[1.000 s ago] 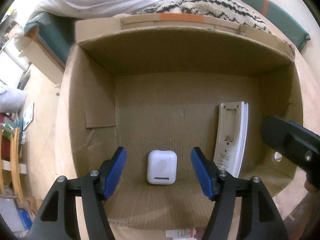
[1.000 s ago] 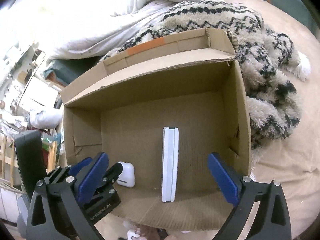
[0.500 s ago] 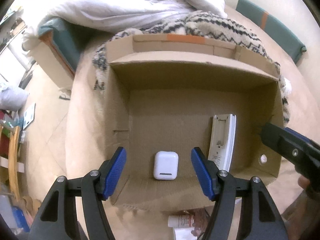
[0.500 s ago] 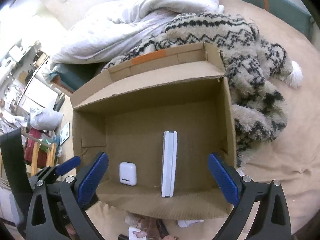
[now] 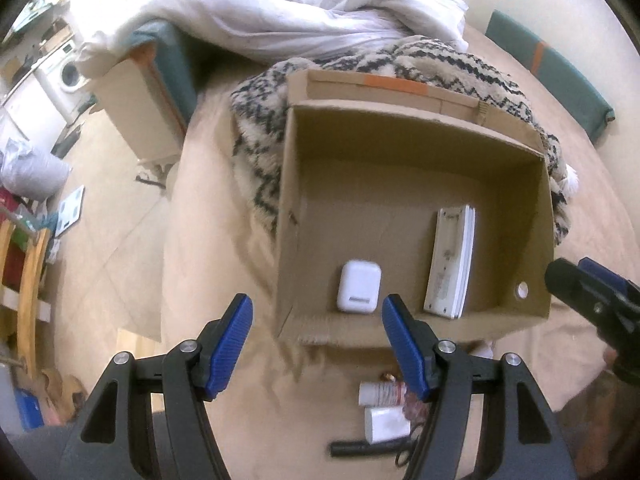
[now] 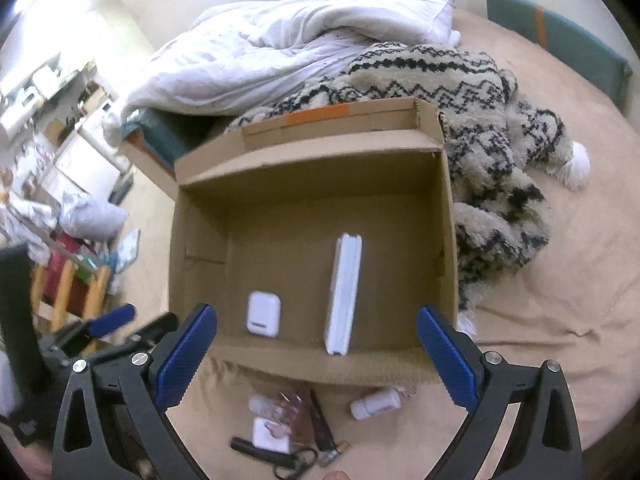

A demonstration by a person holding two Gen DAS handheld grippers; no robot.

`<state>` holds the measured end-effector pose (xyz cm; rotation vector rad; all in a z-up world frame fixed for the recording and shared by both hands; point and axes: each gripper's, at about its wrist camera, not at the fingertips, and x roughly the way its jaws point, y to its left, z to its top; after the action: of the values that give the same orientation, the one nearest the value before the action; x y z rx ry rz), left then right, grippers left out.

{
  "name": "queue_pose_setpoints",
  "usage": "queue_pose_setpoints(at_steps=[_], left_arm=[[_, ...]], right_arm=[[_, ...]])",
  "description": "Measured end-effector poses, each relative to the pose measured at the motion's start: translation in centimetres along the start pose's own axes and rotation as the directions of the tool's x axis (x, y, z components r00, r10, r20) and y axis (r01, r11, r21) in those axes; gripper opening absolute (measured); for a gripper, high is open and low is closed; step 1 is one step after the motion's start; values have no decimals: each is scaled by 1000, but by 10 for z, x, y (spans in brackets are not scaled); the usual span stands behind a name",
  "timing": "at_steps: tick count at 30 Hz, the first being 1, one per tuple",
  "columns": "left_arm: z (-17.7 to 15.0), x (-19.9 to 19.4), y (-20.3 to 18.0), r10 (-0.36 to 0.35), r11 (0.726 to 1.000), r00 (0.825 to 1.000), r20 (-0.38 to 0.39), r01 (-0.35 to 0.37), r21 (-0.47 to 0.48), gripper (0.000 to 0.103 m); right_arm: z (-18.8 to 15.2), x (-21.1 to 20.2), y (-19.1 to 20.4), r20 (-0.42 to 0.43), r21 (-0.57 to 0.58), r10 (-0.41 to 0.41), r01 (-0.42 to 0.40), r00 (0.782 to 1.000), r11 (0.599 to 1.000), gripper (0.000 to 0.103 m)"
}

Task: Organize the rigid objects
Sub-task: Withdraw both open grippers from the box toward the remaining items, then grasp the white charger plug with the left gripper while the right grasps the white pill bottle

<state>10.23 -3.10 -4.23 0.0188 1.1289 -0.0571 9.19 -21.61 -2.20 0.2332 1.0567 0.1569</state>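
Observation:
An open cardboard box (image 5: pixel 516 320) (image 6: pixel 192 264) stands on the bed. In it lie a white earbud case (image 5: pixel 359 286) (image 6: pixel 263 314) and a long white remote (image 5: pixel 450 262) (image 6: pixel 343 288) on its edge. My left gripper (image 5: pixel 316 344) is open and empty, held above the box's near left corner. My right gripper (image 6: pixel 316 356) is open and empty, above the box's near wall. In front of the box on the sheet lie a small white bottle (image 5: pixel 382 394) (image 6: pixel 374 404), a white block (image 5: pixel 386 424) (image 6: pixel 271 436), a black stick (image 5: pixel 360 449) (image 6: pixel 262 452) and other small items.
A patterned fuzzy blanket (image 6: pixel 492 128) and a white duvet (image 6: pixel 288 40) lie behind and right of the box. The bed edge drops to the floor at the left (image 5: pixel 120 208), with shelves and clutter there.
Both grippers have pulled up and back from the box, so it looks smaller and the small items in front of it have come into view. The earbud case stays in the box.

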Motion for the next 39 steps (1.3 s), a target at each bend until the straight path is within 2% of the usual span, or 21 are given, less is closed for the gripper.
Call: queue_pose_setpoints(at_steps=[5,8,9,11,12,17,20,23,26,30,34,36,39], left_arm=[[-28,0,8,4,1000,1000,-20,-5,-12,64],[-42,9,12,-21,1000,999,-39,21,-22,65],[-47,13,13,0,1000,999,-47,-1,-14,64],[-52,19,14,18,1000,997,-70,-20,-18,64],[-54,21,15,-3,999,997,-78,0,-32,64],[-62,28,9,4,1000,994,-109,-6,-17,64],[-69,39,7,-24,999,988,-154,19,-31,64],[-80,52,-1,-61,998,973,-224,55,-31,65],[-89,68,-11,-100,995,948,-301,94,-34,65],[-98,79,-29,-93,995,936,-339,100,2,64],[-106,90,-61,-75,986,923,-377,124,108,65],[-106,95,-68,-87,986,918,-387,135,100,65],[-108,107,-72,-101,988,900,-423,141,65,65]], right_arm=[[-23,-5,-6,-24,15,9,-8,1000,1000,103],[-39,-4,-12,-58,47,14,-12,998,999,103],[-44,-3,-14,-66,54,19,-15,998,998,103],[-53,-3,-16,-80,59,9,-5,997,998,103],[-57,-3,-17,-87,59,-1,6,996,998,103],[-71,2,-23,-114,80,-19,29,993,996,103],[-75,11,-26,-137,79,-40,51,990,996,103],[-76,21,-29,-158,74,-52,65,986,995,103],[-77,30,-33,-179,86,-54,70,982,994,103],[-75,38,-36,-197,105,-46,68,979,992,103],[-75,40,-39,-205,106,-49,72,977,992,103],[-75,41,-42,-208,121,-30,56,978,991,103],[-78,48,-55,-240,144,-39,75,970,987,103]])
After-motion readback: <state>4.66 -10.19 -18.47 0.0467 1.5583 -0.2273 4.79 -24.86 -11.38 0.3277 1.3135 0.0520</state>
